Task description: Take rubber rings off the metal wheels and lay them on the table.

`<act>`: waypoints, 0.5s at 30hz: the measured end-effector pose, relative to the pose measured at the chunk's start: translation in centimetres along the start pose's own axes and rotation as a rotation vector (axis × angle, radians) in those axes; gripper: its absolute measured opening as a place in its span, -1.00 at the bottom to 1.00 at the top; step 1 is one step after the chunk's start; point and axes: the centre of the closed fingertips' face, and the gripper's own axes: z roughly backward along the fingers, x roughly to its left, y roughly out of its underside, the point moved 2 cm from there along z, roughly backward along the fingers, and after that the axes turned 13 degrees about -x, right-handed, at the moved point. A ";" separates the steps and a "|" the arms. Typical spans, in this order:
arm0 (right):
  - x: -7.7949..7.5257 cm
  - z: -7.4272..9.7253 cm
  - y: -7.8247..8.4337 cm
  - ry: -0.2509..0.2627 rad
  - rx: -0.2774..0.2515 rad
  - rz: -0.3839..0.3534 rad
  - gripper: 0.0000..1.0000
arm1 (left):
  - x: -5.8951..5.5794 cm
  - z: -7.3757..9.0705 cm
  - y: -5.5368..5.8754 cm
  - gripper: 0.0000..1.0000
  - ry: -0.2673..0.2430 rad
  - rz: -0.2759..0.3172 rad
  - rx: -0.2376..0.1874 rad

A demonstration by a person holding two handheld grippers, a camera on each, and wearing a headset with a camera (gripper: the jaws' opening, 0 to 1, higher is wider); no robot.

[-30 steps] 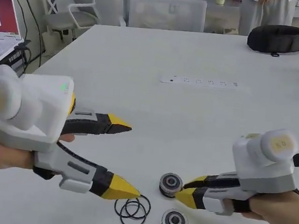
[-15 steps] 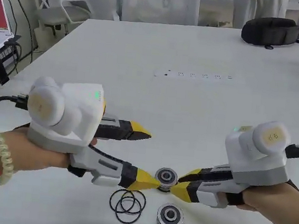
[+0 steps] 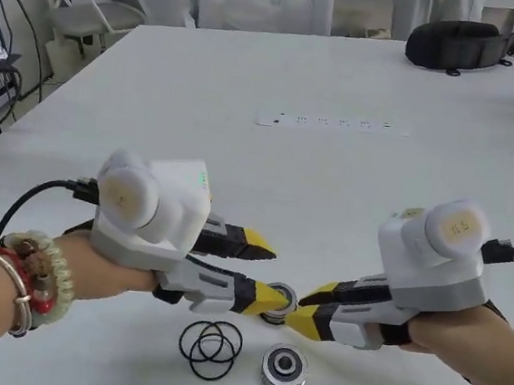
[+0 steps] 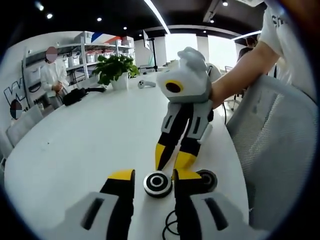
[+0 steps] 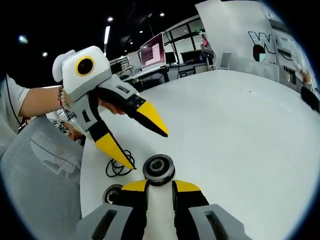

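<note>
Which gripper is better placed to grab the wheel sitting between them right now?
Probably left: the left gripper has open jaws either side of the wheel. The right gripper sits just short of it, jaws narrower.

Two silver metal wheels with dark hubs: one (image 5: 159, 170) farther off, another (image 3: 284, 368) flat nearer; loose black rubber rings (image 3: 210, 345) overlap beside it on the white surface (image 3: 242, 155)

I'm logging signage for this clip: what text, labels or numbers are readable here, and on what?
"W": large dark letter on the wall panel; the rest is unreadable.
Marking on the right hand-held gripper casing: too blurred to read.
Screen of the monitor: too small to read.
</note>
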 end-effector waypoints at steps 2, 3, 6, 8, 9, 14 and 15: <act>0.0 0.0 0.0 0.000 0.001 0.000 -0.68 | 0.1 -0.2 0.4 -0.57 -0.003 0.005 0.008; 0.0 0.0 0.0 -0.001 0.001 -0.001 -0.68 | 0.2 -0.3 0.6 -0.60 -0.005 0.009 0.016; 0.1 -0.1 0.0 -0.004 0.001 0.001 -0.68 | 0.3 -0.5 1.0 -0.63 -0.013 0.023 0.022; 0.1 -0.1 0.0 -0.006 0.001 0.000 -0.68 | 0.2 -0.7 1.1 -0.65 -0.014 0.045 0.018; 0.1 -0.2 0.0 -0.007 0.001 0.000 -0.68 | 0.1 -0.7 1.2 -0.66 -0.015 0.048 0.018; 0.1 -0.2 0.1 -0.005 0.005 0.003 -0.69 | -0.1 -0.8 1.8 -0.71 -0.009 0.072 0.026; 0.1 -0.2 0.1 -0.004 0.005 0.004 -0.68 | -0.1 -0.8 1.9 -0.71 -0.012 0.071 0.027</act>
